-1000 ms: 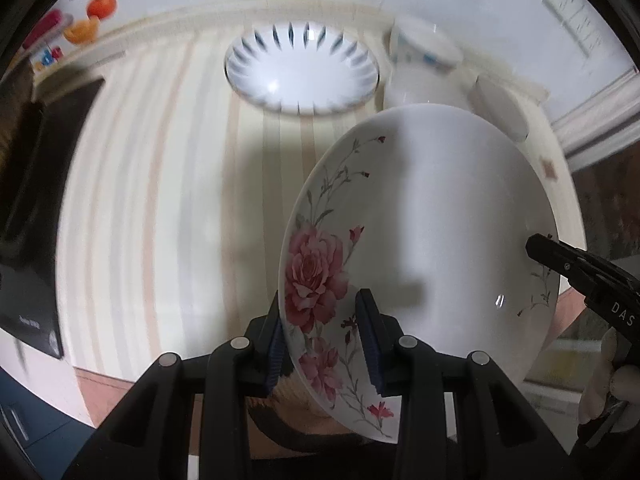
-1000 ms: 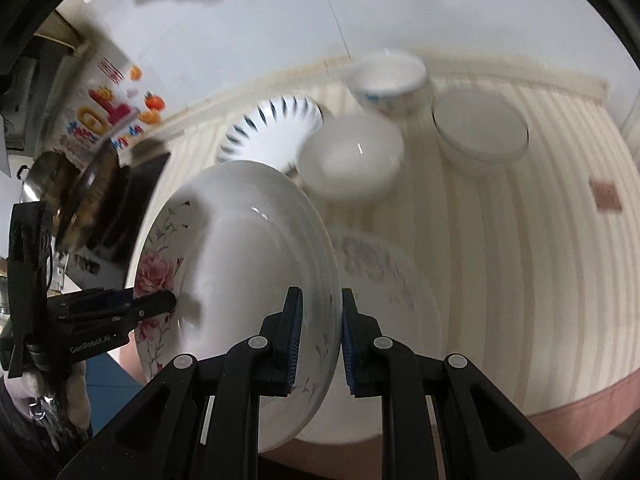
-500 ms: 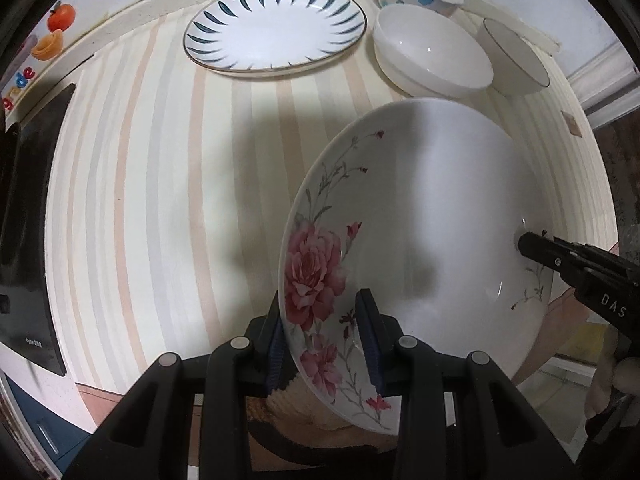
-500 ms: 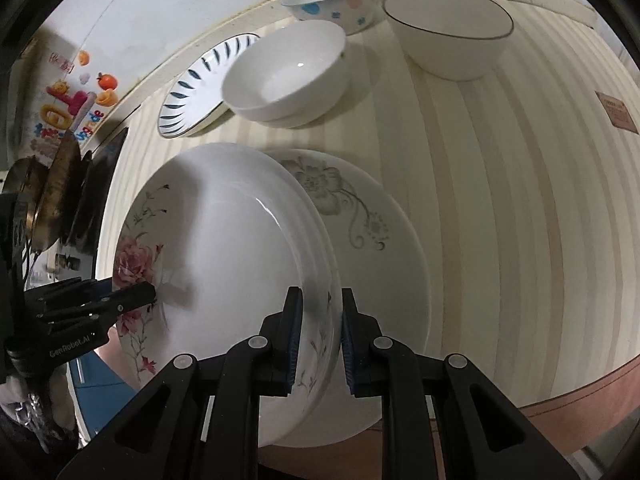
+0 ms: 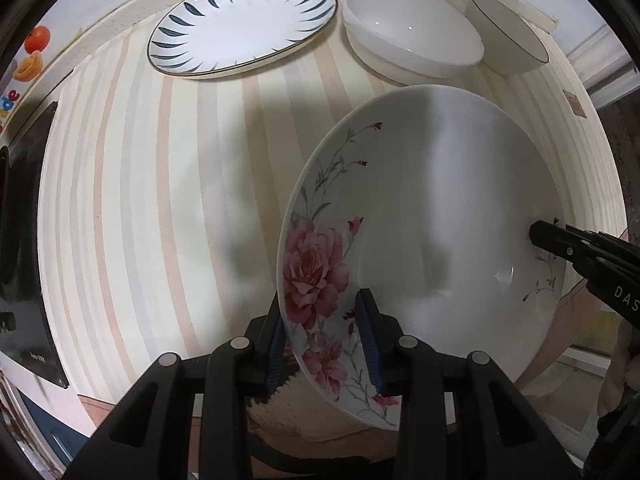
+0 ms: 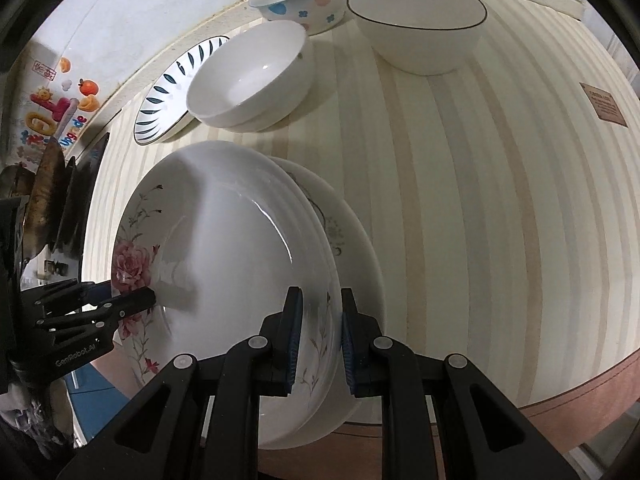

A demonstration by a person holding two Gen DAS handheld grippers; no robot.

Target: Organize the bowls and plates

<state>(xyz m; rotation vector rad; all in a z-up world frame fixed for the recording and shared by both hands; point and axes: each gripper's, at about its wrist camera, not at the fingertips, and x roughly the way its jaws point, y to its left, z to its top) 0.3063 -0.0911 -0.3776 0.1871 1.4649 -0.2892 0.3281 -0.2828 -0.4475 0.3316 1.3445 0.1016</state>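
A white plate with pink roses (image 5: 440, 216) (image 6: 224, 248) hangs tilted just over a grey-flowered plate (image 6: 348, 236) that lies on the striped table (image 6: 480, 200). My left gripper (image 5: 324, 332) is shut on the plate's rose-painted rim, and it shows at the left of the right wrist view (image 6: 132, 296). My right gripper (image 6: 318, 320) is shut on the opposite rim, and its tip reaches in from the right in the left wrist view (image 5: 538, 236). The rose plate hides most of the grey-flowered plate.
At the back stand a blue-leaf plate (image 5: 244, 24) (image 6: 176, 84), stacked white bowls (image 5: 412, 44) (image 6: 248, 76), a dark-rimmed bowl (image 5: 508, 36) (image 6: 416, 28) and a spotted bowl (image 6: 304, 0). A black cooktop (image 5: 24, 240) lies at the left. The table's front edge (image 6: 560, 392) is near.
Both grippers have come down with the rose plate toward the table. The grey-flowered plate beneath it now shows close under it, and the dishes at the back look nearer.
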